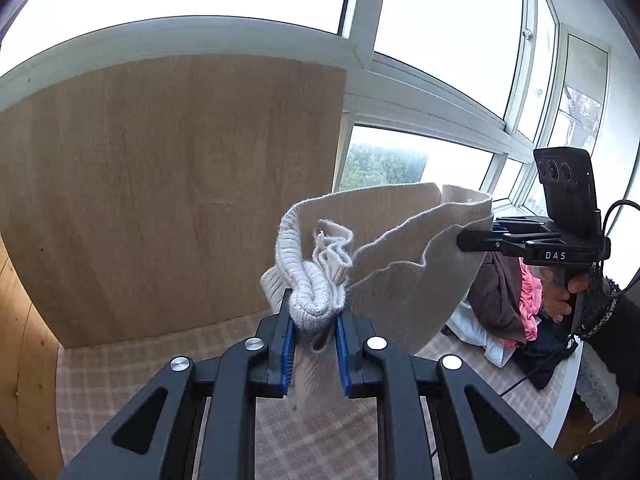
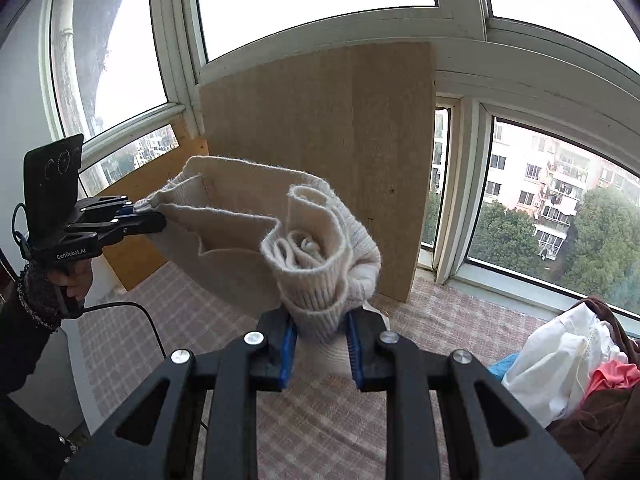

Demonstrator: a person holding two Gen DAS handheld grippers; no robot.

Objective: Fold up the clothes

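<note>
Held aloft above the pink checked cloth-covered desk (image 1: 120,368), in front of the upright pale wooden board (image 1: 172,184): a cream ribbed knit garment (image 1: 400,248). Left tool (image 1: 316,344) narrow, clamped on a bunched ribbed edge; right tool (image 2: 322,344) likewise pinching a rolled cuff. Soft, light, stretchy (prone to sagging between grips). Best gripped at thick ribbed hems. Right of the board, a heap of mixed clothes (image 2: 580,364).

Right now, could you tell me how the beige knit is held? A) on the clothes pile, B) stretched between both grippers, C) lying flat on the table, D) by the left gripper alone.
B: the left gripper and the right gripper each pinch a bunched end of the knit, which hangs between them above the table.
</note>
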